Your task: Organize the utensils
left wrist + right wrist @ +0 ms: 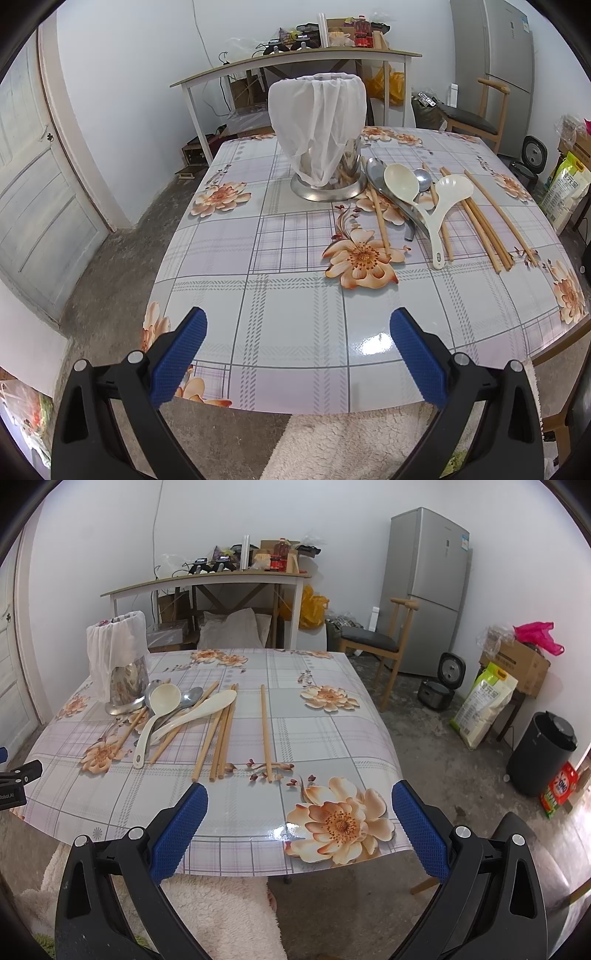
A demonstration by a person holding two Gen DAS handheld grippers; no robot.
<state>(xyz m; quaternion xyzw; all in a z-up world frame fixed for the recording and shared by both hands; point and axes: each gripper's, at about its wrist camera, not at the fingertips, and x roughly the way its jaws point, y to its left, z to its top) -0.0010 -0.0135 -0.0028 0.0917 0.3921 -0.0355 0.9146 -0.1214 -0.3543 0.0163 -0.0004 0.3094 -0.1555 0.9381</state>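
I have both claws parked at the near edge of the table (pixel 332 738) and nothing is lifted yet, so I judge the step in hand to be the first pick. The utensils lie in a loose heap just right of the metal holder (pixel 325 173), which stands upright toward the far side with a white cloth (pixel 317 114) draped over its top. The cream ladle (pixel 157 716) and the cream rice paddle (pixel 199 712) cross over the metal spoons (pixel 188 698) and several chopsticks (pixel 221 734); one lone chopstick (pixel 265 731) lies apart to the right, touching nothing.

To do this well, I would start with that lone stick or the ladle on top (pulling from beneath would scatter the heap). I would come down across the shaft, not along it, and grip near the middle so it does not swing. The cloth covers the holder's mouth as far as I can see, so it likely needs moving before anything drops in.

The right gripper (pixel 299 812) is spread wide, blue pads well apart, holding nothing and hanging over the table's near corner. The left gripper (pixel 297 332) is equally wide open and empty, above the near edge, well short of the holder.
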